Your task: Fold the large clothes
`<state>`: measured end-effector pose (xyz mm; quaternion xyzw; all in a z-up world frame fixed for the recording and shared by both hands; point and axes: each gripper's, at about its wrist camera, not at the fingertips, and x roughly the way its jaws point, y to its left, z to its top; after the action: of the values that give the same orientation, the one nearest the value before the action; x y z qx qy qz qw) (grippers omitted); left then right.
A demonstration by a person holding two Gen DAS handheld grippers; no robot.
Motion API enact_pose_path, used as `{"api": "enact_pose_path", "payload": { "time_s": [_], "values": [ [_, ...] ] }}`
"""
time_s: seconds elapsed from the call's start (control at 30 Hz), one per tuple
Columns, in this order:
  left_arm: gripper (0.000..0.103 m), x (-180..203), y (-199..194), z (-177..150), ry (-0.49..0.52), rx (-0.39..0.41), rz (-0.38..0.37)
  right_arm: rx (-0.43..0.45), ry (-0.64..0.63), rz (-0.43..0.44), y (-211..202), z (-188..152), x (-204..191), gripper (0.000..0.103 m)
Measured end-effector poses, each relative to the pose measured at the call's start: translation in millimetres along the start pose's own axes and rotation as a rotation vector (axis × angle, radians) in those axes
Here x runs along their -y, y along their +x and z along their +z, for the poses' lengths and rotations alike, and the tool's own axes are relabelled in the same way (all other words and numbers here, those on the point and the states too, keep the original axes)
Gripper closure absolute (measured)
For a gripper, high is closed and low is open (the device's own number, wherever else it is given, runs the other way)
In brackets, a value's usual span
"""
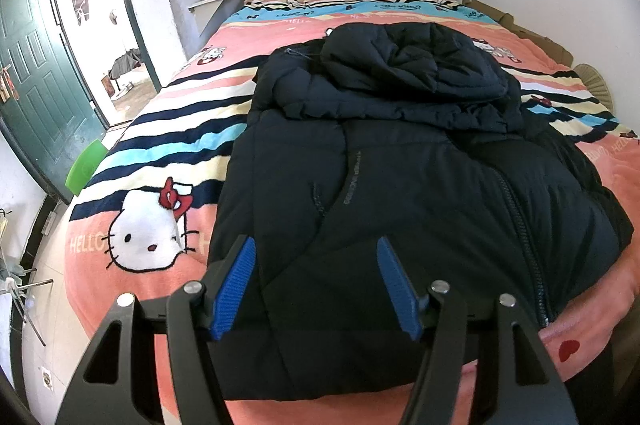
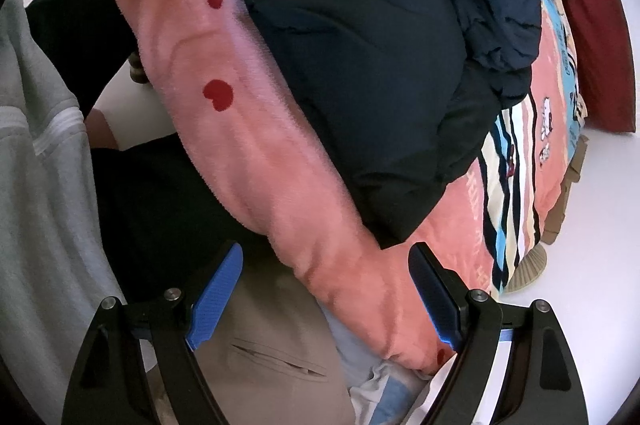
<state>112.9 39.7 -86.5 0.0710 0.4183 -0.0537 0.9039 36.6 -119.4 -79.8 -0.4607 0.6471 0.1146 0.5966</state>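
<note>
One item on my list: a dark puffer jacket [image 1: 400,165], lying on the pink cartoon blanket [image 1: 160,153] of the bed, hem toward me and hood [image 1: 412,61] turned down over the chest.

Progress, as I judge it: both sides look brought in, since the body reads as a neat, narrow block with no sleeve trailing out. The zip [image 1: 524,237] runs along the top face. What seems left is the lengthwise fold, hem up toward the hood, and perhaps a final pat flat.

Left gripper [image 1: 316,285]: pitched down over the near hem of the jacket. Blue pads [image 1: 236,289] stand wide apart with jacket fabric lying below them; I see no pinch, so I log it as holding nothing.

Right gripper [image 2: 324,297]: off the near edge of the bed, aimed steeply down at the draped blanket edge [image 2: 280,153] with its red hearts. The jacket's side [image 2: 380,65] sits well above in that view. Fingers spread wide, nothing clamped between them. Grey clothing [image 2: 36,165] of the person shows at the left.
</note>
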Motion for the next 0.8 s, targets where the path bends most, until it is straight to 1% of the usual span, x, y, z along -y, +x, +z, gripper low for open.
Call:
{"api": "enact_pose_path", "payload": {
  "time_s": [0.8],
  "values": [
    [0.041,0.4,-0.4,0.1,-0.001,0.002,-0.001,-0.021,0.01,-0.023,-0.8,-5.9,8.9,0.019]
  ]
}}
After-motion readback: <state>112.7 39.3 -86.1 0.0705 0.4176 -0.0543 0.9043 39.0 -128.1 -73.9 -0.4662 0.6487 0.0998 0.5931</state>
